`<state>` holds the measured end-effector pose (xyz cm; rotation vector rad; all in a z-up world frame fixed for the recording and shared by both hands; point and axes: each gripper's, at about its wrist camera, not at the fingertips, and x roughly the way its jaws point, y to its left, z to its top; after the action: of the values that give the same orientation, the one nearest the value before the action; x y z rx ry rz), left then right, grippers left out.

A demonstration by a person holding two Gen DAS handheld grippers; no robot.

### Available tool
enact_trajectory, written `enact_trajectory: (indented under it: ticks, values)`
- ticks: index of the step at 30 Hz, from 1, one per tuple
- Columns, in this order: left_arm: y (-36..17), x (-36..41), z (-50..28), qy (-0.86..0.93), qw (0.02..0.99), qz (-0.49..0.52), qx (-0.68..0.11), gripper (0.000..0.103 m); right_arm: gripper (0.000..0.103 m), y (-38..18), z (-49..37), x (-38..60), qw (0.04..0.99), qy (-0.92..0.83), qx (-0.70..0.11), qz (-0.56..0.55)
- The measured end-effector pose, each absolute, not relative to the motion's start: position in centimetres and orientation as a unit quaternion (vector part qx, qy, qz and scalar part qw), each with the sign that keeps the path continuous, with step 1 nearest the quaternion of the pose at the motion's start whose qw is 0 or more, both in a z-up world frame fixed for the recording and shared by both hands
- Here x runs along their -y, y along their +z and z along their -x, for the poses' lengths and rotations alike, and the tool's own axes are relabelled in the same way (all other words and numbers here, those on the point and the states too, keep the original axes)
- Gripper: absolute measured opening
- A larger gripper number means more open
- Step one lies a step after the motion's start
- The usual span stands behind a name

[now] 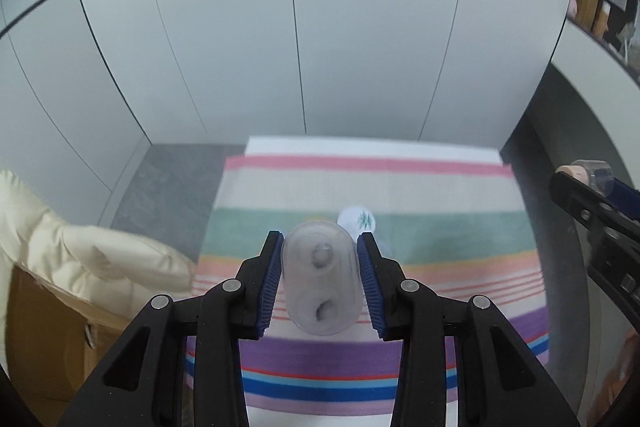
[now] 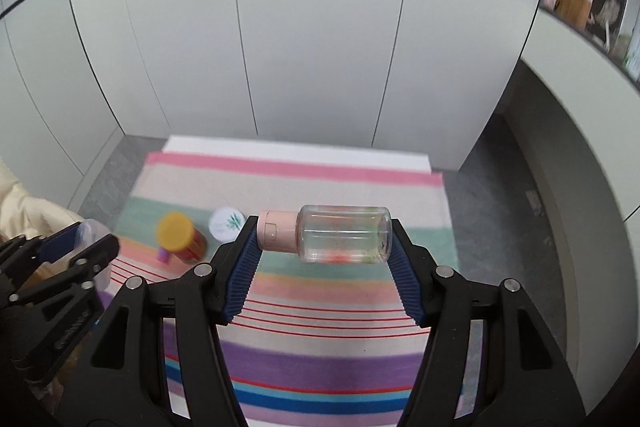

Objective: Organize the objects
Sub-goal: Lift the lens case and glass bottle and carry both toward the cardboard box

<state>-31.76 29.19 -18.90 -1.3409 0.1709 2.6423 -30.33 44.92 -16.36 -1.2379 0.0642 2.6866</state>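
My left gripper (image 1: 320,269) is shut on a frosted clear oval container (image 1: 319,283), held above the striped cloth (image 1: 440,187). My right gripper (image 2: 324,247) is shut on a clear bottle with a pink cap (image 2: 340,233), held sideways end to end above the cloth (image 2: 340,347). An orange jar with a yellow lid (image 2: 180,237) and a small white round tin with a green leaf print (image 2: 227,223) stand on the cloth at the left. The tin also shows in the left wrist view (image 1: 357,219), just beyond the held container.
Pale panelled walls (image 2: 320,27) close the back. Grey floor (image 2: 500,227) surrounds the cloth. A cream padded coat (image 1: 80,255) lies over a wooden cabinet (image 1: 48,347) at the left. The right gripper shows at the right edge of the left wrist view (image 1: 592,199).
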Motion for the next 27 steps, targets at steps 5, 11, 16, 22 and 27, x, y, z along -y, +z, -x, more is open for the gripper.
enact_trajectory:
  ticks: [5, 11, 16, 22, 27]
  values:
    - [-13.7, -28.1, 31.1, 0.898, 0.082, 0.429, -0.049, 0.039, 0.063, -9.8, 28.5, -43.3, 0.083, 0.919, -0.004, 0.386]
    - [-8.9, -26.7, 29.9, 0.914, 0.081, 0.395, -0.038, 0.039, 0.063, -4.9, 26.3, -42.6, 0.078, 0.928, -0.006, 0.365]
    - [-7.3, -26.7, 28.5, 0.924, 0.064, 0.372, -0.063, 0.039, 0.063, -4.5, 25.6, -42.4, 0.073, 0.926, -0.011, 0.37]
    - [-6.1, -26.4, 25.8, 0.931, 0.047, 0.351, -0.084, 0.039, 0.063, -4.2, 24.1, -41.5, 0.068, 0.926, -0.004, 0.37]
    - [-4.3, -25.3, 21.6, 0.933, 0.046, 0.346, -0.084, 0.039, 0.063, -3.8, 21.2, -40.8, 0.068, 0.928, -0.002, 0.365]
